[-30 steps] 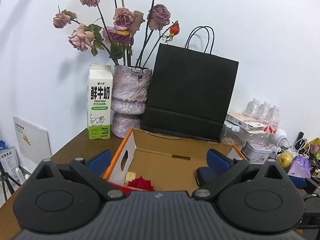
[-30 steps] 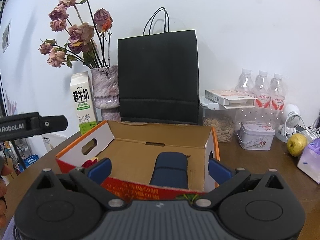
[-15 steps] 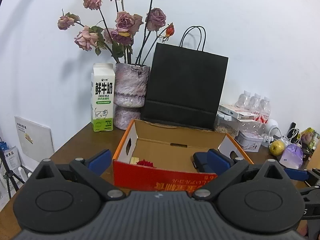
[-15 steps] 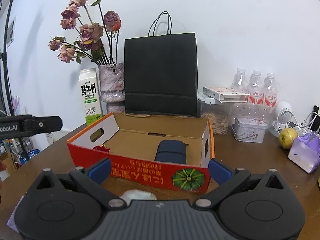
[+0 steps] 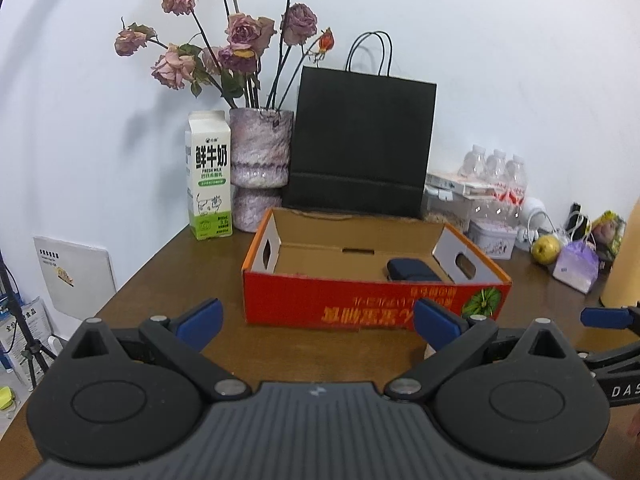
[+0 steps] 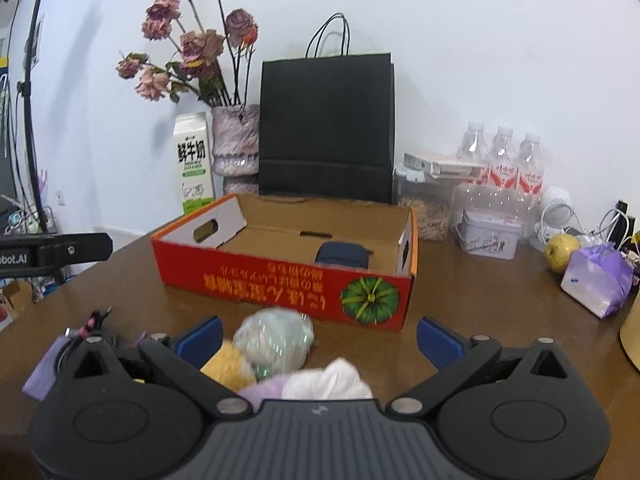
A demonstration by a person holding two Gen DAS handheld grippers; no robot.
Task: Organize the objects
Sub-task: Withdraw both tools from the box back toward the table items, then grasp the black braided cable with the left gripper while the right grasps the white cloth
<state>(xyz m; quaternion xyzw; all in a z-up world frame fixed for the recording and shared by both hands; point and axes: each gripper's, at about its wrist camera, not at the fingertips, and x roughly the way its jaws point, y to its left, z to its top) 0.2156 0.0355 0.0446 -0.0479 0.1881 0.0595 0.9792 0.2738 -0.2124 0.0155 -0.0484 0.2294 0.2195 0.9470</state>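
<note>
A red cardboard box (image 5: 372, 308) (image 6: 288, 280) stands open on the brown table, with a dark blue case (image 5: 412, 270) (image 6: 342, 255) lying inside at its right. My left gripper (image 5: 318, 320) hangs open in front of the box, nothing between its fingers. My right gripper (image 6: 320, 332) is open too, above a heap of small items near the table's front: a clear wrapped bundle (image 6: 274, 338), a yellow piece (image 6: 226, 368) and a white crumpled piece (image 6: 328, 380). In the left wrist view the right gripper's blue fingertip (image 5: 604, 317) shows at the far right.
Behind the box stand a milk carton (image 5: 209, 184), a vase of dried roses (image 5: 260, 168), a black paper bag (image 5: 360, 148), water bottles (image 6: 502, 164) and a tin (image 6: 490, 234). A pear (image 6: 560, 252) and purple pouch (image 6: 598, 280) lie right. A cable (image 6: 92, 326) lies left.
Both grippers have pulled back from the box and away from it, staying open. The box's red front and the heap of small items in front of it have come into view.
</note>
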